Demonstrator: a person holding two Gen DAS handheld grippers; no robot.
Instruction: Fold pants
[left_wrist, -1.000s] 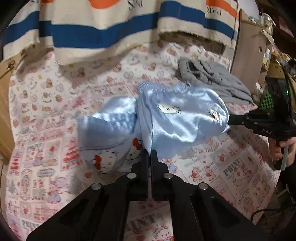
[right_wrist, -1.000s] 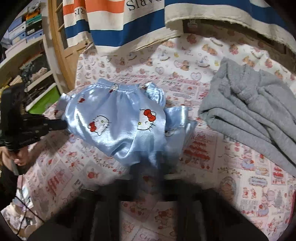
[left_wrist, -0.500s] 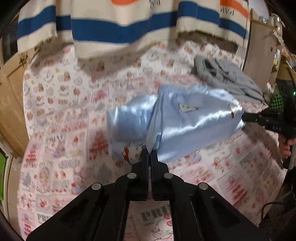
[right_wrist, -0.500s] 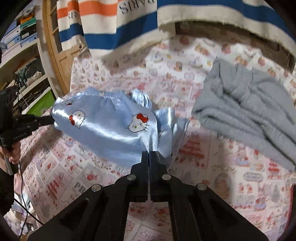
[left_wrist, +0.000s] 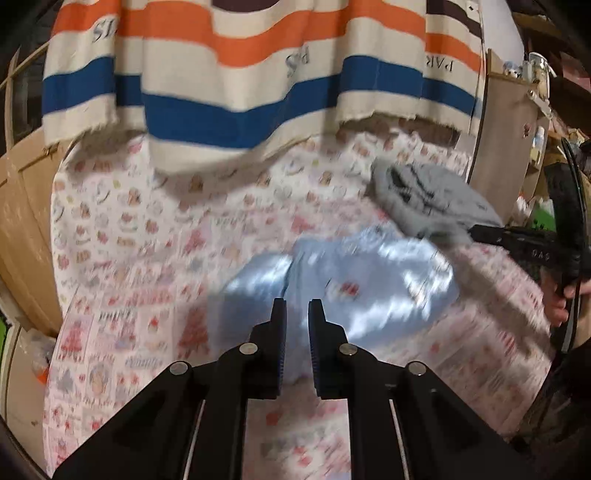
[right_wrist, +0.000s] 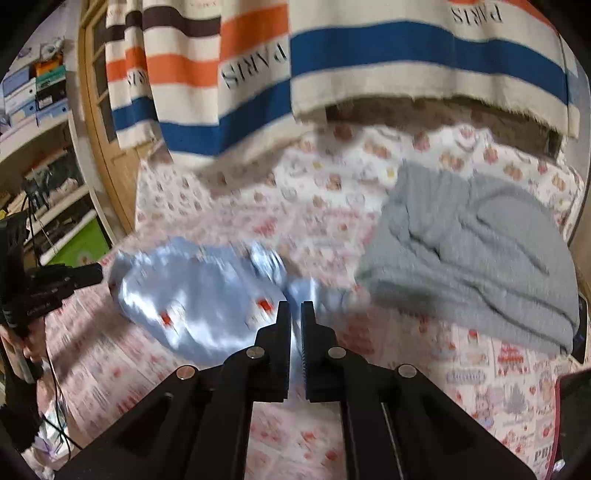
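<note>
Lifting both hands straight up, the left gripper (left_wrist: 297, 325) has just let its jaws part narrowly, empty, and the right gripper (right_wrist: 295, 325), also narrow and empty, should leave the blue pants (left_wrist: 369, 280) lying flat and neat.

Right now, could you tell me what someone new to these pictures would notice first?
The shiny light-blue pants catch the eye first, lying bunched in the middle of the pink cartoon-print sheet, just beyond both tools. Above them hangs a big striped cloth in orange, blue and cream, printed with "PARIS". A grey garment lies crumpled to the right of the pants.
</note>
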